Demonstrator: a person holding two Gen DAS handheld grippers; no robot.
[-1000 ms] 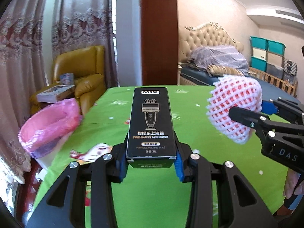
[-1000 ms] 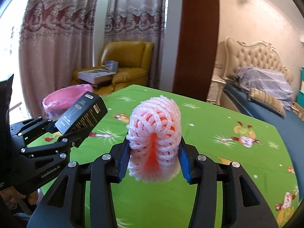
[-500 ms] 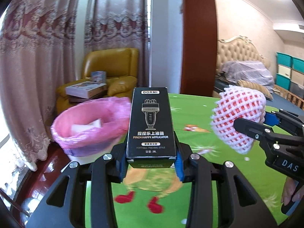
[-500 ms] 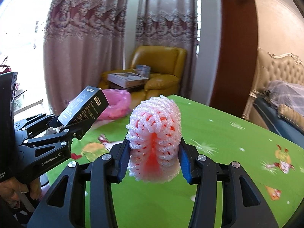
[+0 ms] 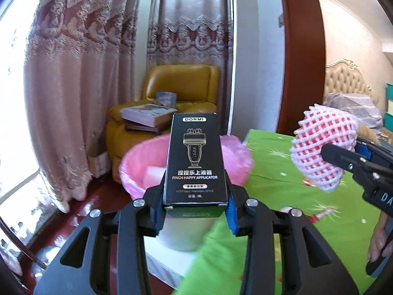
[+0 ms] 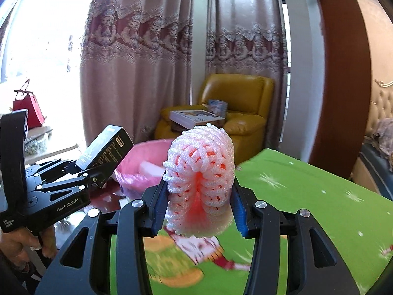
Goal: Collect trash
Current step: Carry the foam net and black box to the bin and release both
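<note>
Pink-lined bin (image 5: 147,162) lies just beyond our left gripper (image 5: 195,211), clamped on the tall black cardboard box (image 5: 195,159), nearer than our right gripper (image 6: 199,211), pinching the white foam fruit net (image 6: 199,182)

Right gripper (image 6: 197,206) clamps foam net (image 6: 199,184) near pink bin (image 6: 145,162).

"DORMI", "PINCH HAPPY APPLICATOR" on black box (image 5: 196,157); "GenRobot.AI" on left claw (image 6: 98,172)
</note>
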